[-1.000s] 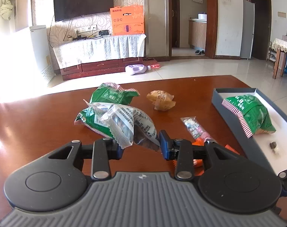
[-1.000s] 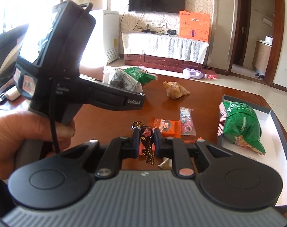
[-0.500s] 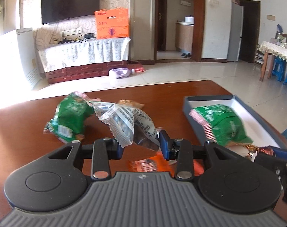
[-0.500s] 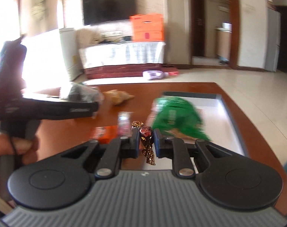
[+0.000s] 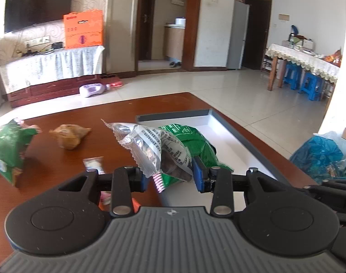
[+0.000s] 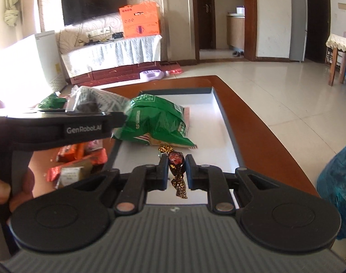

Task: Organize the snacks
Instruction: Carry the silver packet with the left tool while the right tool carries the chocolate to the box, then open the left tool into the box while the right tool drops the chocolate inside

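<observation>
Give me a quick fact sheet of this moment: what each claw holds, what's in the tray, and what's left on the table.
left gripper: shut on a silver packet, held near the tray's left edge
right gripper: shut on a wrapped candy, held over the tray's near end
tray: grey walls, white floor; one green bag lies in it
table: a second green bag, a tan wrapped snack, a small clear packet, orange packets
not yet done: neither held snack is in the tray

Left tongs [image 5: 170, 177] partly closed in a grip, right tongs [image 6: 176, 170] nearly closed, both angled downward.
</observation>
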